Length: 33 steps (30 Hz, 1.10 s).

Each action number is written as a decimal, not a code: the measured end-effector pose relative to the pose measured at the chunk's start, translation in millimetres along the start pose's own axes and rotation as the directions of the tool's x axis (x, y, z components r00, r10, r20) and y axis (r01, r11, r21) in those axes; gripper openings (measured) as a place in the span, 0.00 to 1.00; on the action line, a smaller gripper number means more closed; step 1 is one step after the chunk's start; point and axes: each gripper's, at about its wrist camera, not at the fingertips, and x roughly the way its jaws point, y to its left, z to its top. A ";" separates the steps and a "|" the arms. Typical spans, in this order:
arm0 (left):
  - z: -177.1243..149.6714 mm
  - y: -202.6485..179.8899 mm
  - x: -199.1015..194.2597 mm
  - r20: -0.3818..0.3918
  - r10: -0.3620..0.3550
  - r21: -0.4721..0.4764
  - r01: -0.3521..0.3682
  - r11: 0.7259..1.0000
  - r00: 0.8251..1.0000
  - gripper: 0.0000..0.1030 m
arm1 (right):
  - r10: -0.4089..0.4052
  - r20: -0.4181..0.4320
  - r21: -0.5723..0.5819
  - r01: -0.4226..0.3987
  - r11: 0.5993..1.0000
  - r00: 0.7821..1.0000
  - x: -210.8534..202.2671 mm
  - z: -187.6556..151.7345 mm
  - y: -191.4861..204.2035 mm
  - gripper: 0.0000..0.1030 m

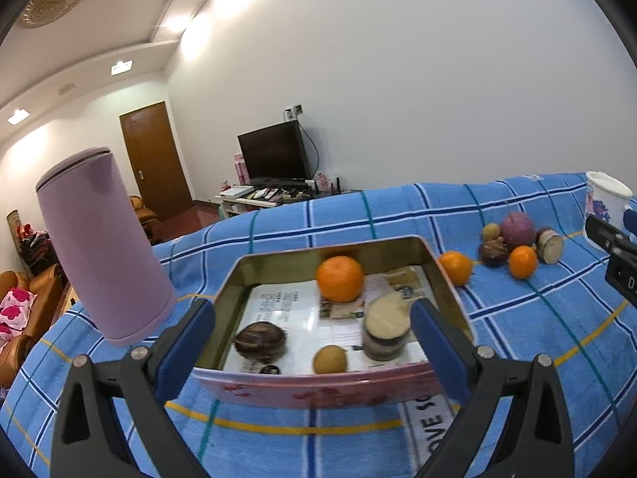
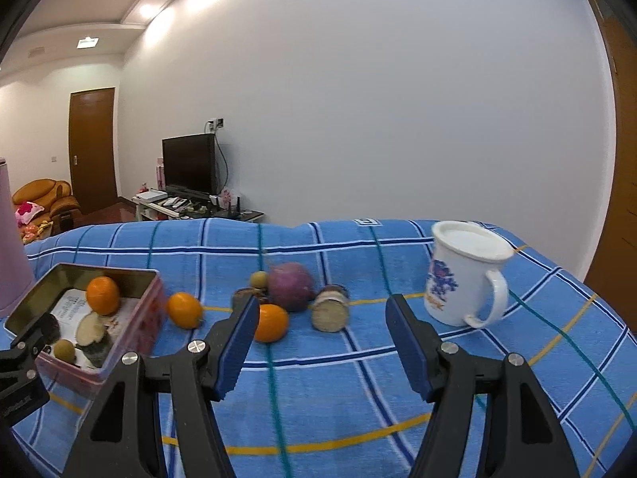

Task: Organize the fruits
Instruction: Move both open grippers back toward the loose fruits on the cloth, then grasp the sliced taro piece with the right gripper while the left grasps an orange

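Four fruits sat in the tin (image 1: 446, 279) ahead of the left gripper (image 1: 314, 338). Six remained on the cloth (image 2: 318, 398) before the right gripper (image 2: 318, 342). Both grippers were wide open, empty.

Lighting: bright, even, indoor; supplied by recessed ceiling lights (image 1: 18, 116), which are blown out to white, with glare spilled on the wall (image 2: 358, 99) just below them. Shadows: soft and faint beneath the fruit on the blue checked cloth (image 2: 338, 378). Reflection: a pale sheen is seen inside the tin box (image 1: 450, 279). Blur: slight motion softness is noted on fruit in both views. Distortion: strong fisheye curvature; the cloth's edge is bowed; corners are vignetted black.
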 end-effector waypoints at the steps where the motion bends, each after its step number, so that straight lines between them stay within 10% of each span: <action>1: 0.4 -1.9 -0.5 -0.003 -0.007 0.000 0.007 1.000 1.000 0.98 | -0.005 -0.005 0.005 0.005 1.000 1.000 0.9 0.1 -4.6 0.65; 15: 16.4 -67.0 -12.2 -0.024 -0.178 0.033 0.179 0.983 0.984 0.97 | -0.006 -0.187 0.128 0.030 0.991 0.982 30.9 -5.9 -70.1 0.65; 30: 26.1 -95.8 -1.5 -0.088 -0.236 0.056 0.241 0.969 0.968 0.95 | 0.197 -0.382 0.129 -0.159 0.979 0.903 127.8 9.1 -41.1 0.64; 33: 29.7 -98.5 3.5 -0.087 -0.237 0.066 0.243 0.968 0.968 0.92 | 0.219 -0.425 0.139 -0.175 0.975 0.879 147.6 5.6 -36.2 0.47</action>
